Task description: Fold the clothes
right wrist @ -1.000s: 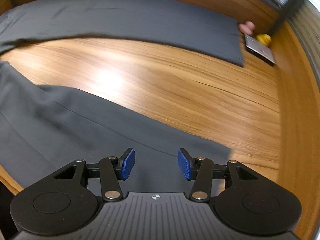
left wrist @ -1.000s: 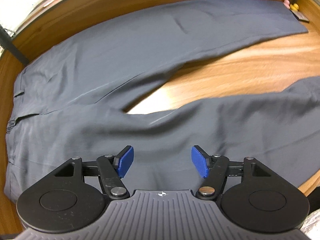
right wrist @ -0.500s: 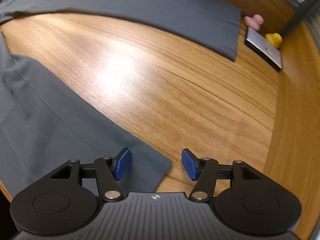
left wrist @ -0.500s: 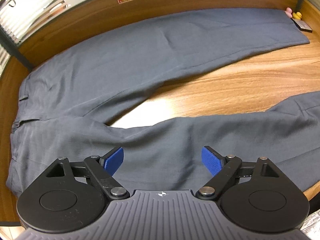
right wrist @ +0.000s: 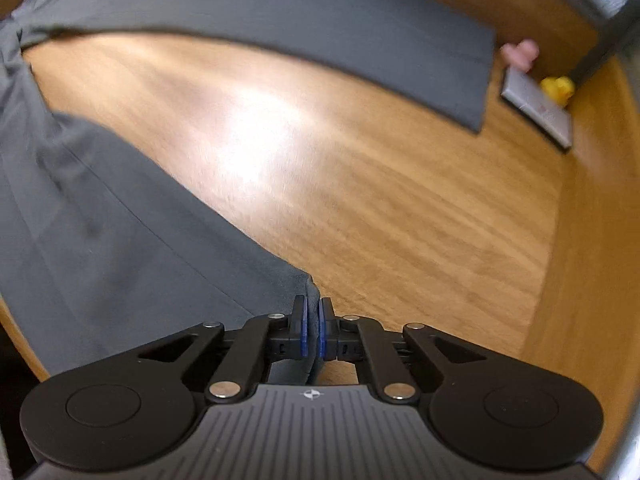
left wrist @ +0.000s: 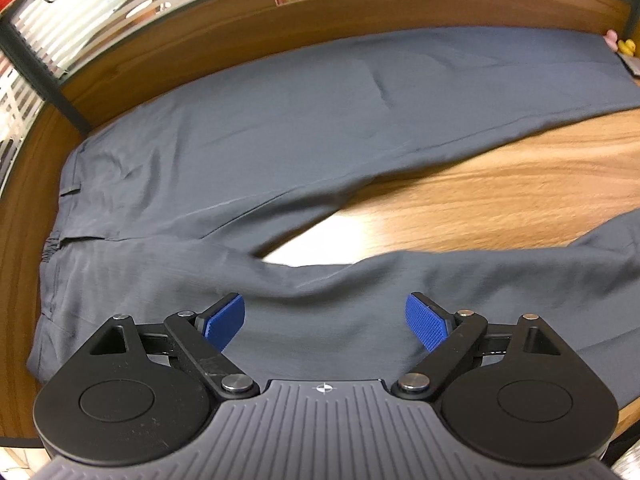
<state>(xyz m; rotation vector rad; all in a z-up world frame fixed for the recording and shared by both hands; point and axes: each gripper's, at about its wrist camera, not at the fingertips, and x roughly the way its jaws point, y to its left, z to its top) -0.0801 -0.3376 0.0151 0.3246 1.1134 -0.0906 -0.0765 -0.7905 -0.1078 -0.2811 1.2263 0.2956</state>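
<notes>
A pair of dark grey trousers (left wrist: 248, 152) lies spread on the wooden table (left wrist: 500, 200), waistband at the left, legs running right and split apart. My left gripper (left wrist: 325, 322) is open wide and empty, hovering over the near leg close to the crotch. In the right wrist view the near leg (right wrist: 100, 216) runs from the left to its hem corner at my right gripper (right wrist: 311, 330), which is shut on that corner. The far leg (right wrist: 320, 28) lies flat along the back.
A yellow rubber duck (right wrist: 557, 90), a pink toy (right wrist: 520, 53) and a flat grey box (right wrist: 536, 110) sit at the far right corner. A raised wooden rim (left wrist: 360, 12) borders the table's back. Bare wood (right wrist: 360, 184) lies between the legs.
My right gripper has closed on the hem corner of the near leg. My left gripper has opened wider and stayed over the near leg.
</notes>
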